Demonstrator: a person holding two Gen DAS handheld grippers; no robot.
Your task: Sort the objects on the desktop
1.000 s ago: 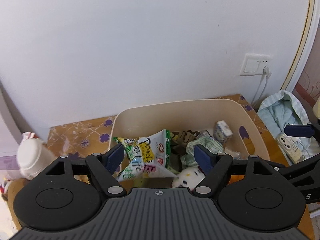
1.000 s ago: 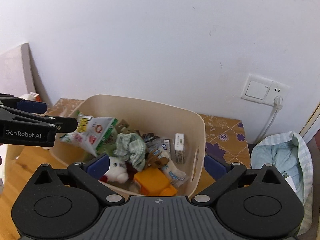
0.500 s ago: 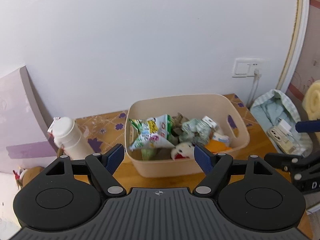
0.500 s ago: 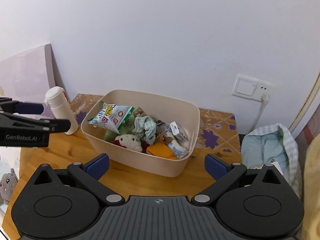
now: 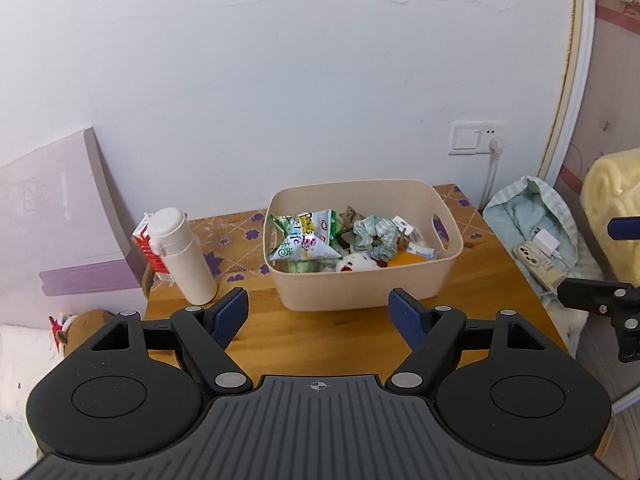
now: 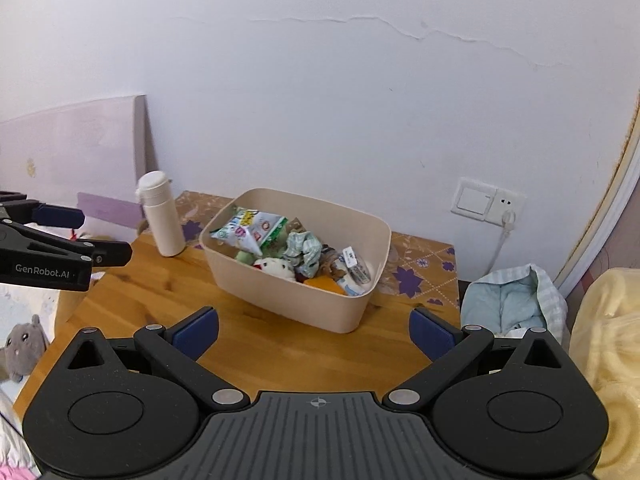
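Left wrist view: my left hand-held gripper [image 5: 319, 316] gapes wide, empty; right hand-held gripper [image 6: 314, 332] likewise, both near the full bin [image 5: 368, 284] on the desk [image 5: 320, 332].

A lived-in home room, likely a bedroom: a small wooden table [image 5: 352, 332] against a cracked white wall [image 6: 320, 100], a wall socket [image 6: 488, 202], plush toys (one grey [image 6: 24, 346]) and a yellow blanket [image 6: 608, 360] alongside.

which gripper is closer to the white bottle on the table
Left. The left gripper hangs open just short of the white bottle, which stands a little to its left. The right gripper, also open, sits further right, with the beige bin nearer to it.
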